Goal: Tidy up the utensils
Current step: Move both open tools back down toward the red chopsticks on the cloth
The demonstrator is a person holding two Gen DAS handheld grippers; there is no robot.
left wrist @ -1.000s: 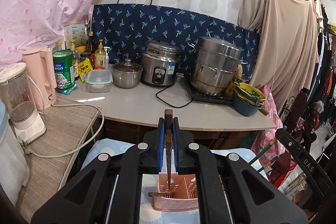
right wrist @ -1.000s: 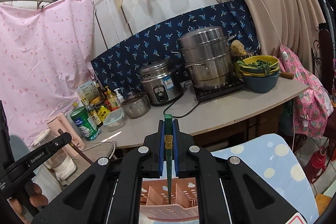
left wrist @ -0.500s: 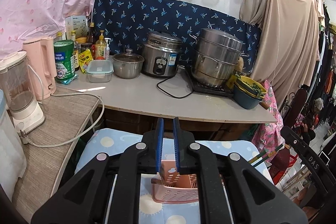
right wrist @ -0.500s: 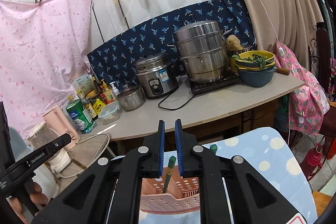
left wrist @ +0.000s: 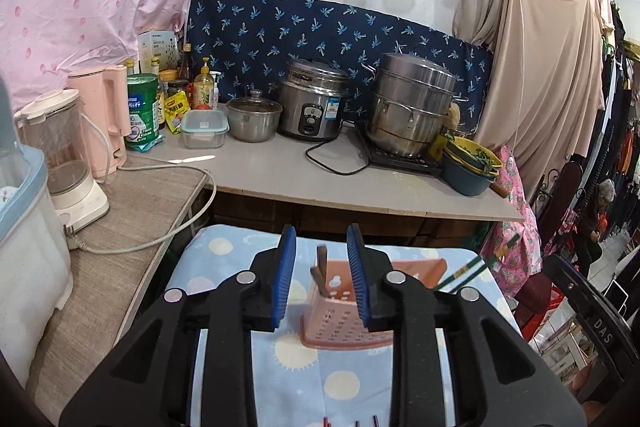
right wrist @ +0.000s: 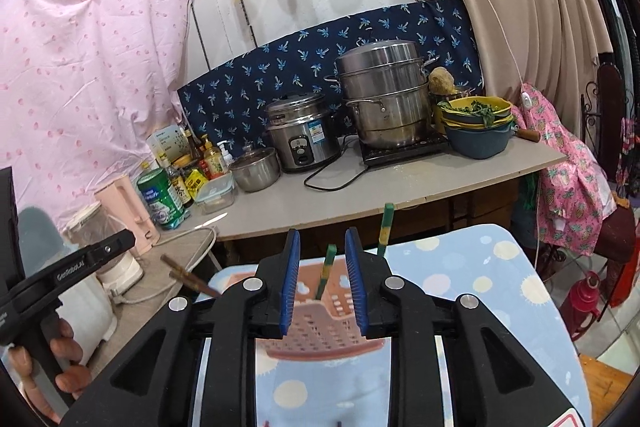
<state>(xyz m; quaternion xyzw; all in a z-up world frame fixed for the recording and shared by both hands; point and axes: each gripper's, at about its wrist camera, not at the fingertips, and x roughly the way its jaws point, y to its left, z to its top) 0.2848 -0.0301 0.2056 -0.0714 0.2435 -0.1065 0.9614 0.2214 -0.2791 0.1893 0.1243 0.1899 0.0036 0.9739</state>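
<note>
Both grippers, left (left wrist: pixel 321 281) and right (right wrist: pixel 322 277), jaws just opened partway, nothing gripped. Earlier each clamped one chopstick. Now two brown wooden chopsticks (left wrist: pixel 320 269) and two green chopsticks (right wrist: pixel 328 273) stand in one pink perforated plastic basket (left wrist: pixel 340 323) on blue dotted cloth (left wrist: pixel 304 367).

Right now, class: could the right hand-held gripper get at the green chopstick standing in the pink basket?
Probably yes. The right hand-held gripper stands open, its jaws having just been opening, and the green chopstick leans in the pink basket straight ahead, nothing between them.
</note>
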